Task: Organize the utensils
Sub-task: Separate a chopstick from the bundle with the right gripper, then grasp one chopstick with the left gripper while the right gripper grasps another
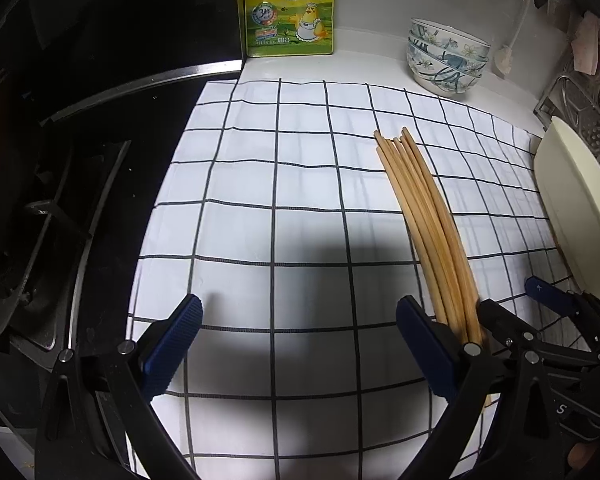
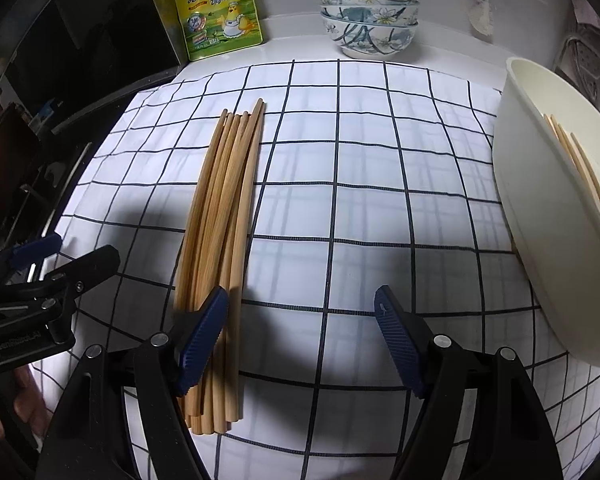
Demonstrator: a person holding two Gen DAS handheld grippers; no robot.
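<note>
1. Where the counter ends at the dark stove (image 1: 80,160), we see a white cloth with a black grid (image 1: 280,184) spread flat and covering most of the worktop.
2. At the cloth's right edge we find a cream tub (image 2: 548,248); a few wooden sticks (image 2: 580,168) rest inside it, probably more chopsticks, though the fisheye edge blurs them.
3. Against the back wall we note three stacked floral bowls (image 2: 368,20) and, to their left, a yellow seasoning pouch (image 1: 290,8).
4. We see a bundle of wooden chopsticks (image 2: 224,216) lying on the cloth between our two tools.
5. Our left gripper (image 1: 300,344) hovers with fingers spread wide, holding nothing.
6. Our right gripper (image 2: 300,332) is likewise spread, its left finger (image 2: 204,332) over the bundle's near end.
</note>
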